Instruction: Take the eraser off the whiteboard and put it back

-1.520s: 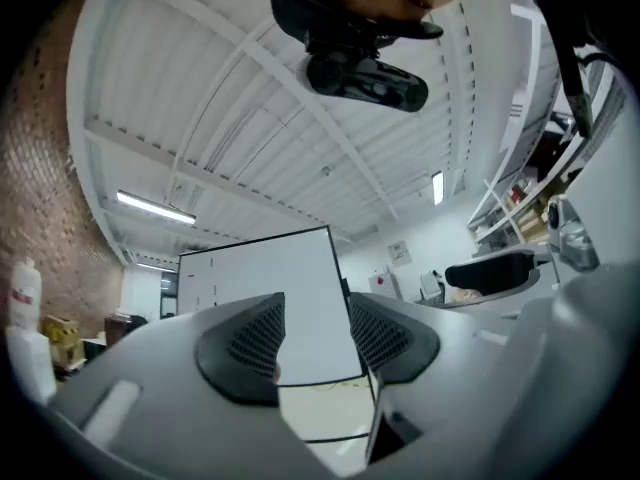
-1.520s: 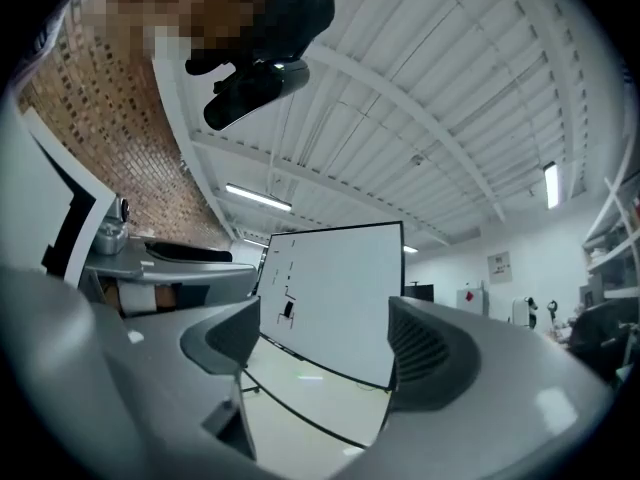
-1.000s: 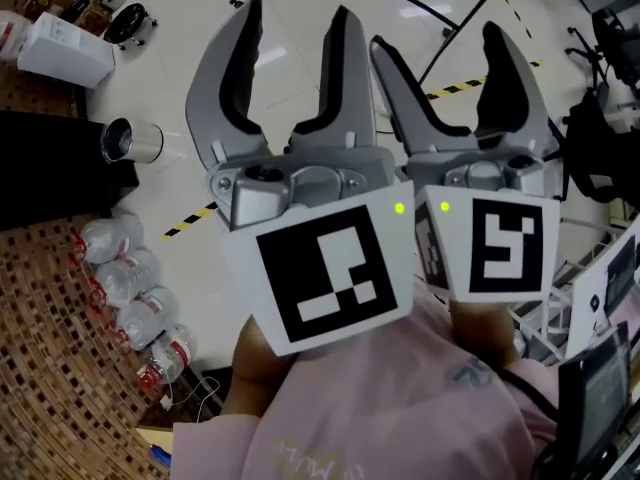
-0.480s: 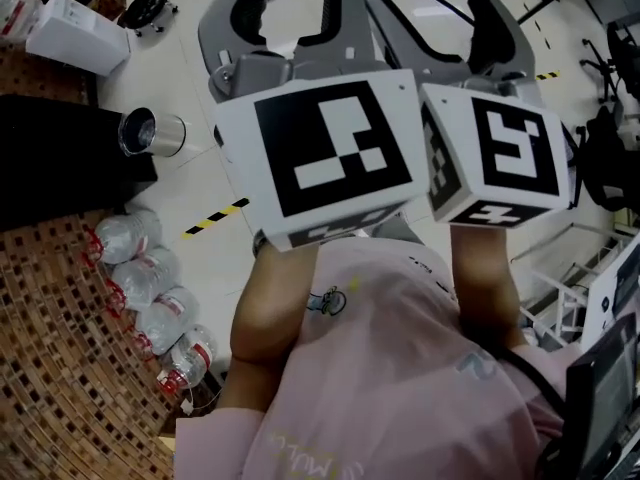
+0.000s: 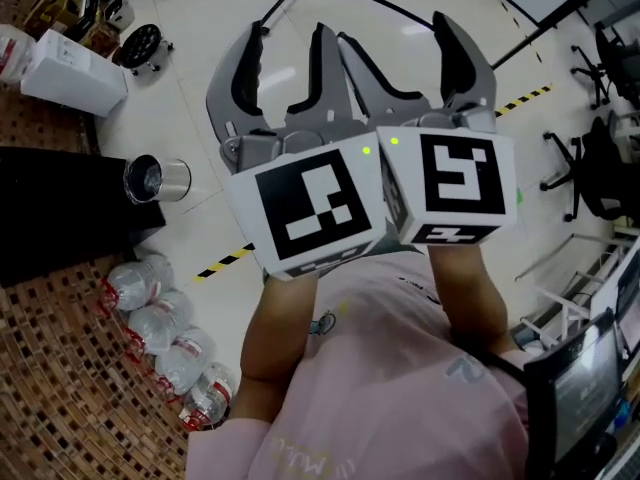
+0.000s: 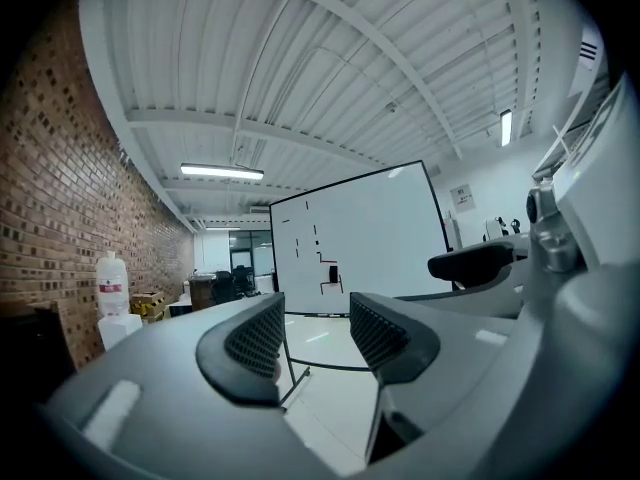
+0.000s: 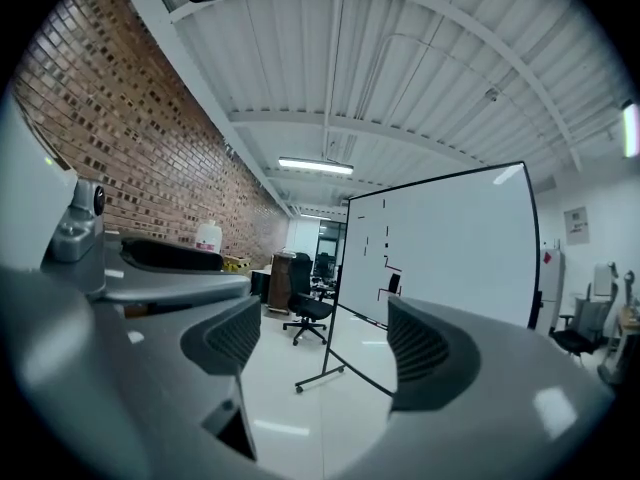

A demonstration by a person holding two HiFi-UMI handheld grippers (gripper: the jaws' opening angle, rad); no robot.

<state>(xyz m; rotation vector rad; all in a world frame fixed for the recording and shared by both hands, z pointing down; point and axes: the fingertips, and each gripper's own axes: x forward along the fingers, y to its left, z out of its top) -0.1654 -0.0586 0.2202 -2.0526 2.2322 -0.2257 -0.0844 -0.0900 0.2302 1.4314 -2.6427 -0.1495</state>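
A red brick wall (image 6: pixel 60 168) is running down one side of a long room, with a white ribbed ceiling (image 6: pixel 330 88) stretching overhead and a strip light (image 6: pixel 222 172) glowing. The glossy pale floor (image 5: pixel 200 78) is catching reflections, and yellow-and-black tape (image 5: pixel 225 261) is crossing it. A black office chair (image 7: pixel 303 310) is standing by the wall; plastic bottles (image 5: pixel 160 323) are lying near a metal bin (image 5: pixel 155 180).

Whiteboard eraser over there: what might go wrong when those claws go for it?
1. The whiteboard stands on a rolling frame; a push may shift it.
2. The eraser, apparently the small dark block, sits among pen marks and is easy to misjudge.
3. The left gripper is empty, its jaws only narrowly apart, perhaps too narrow for the eraser; the right gripper gapes wider.
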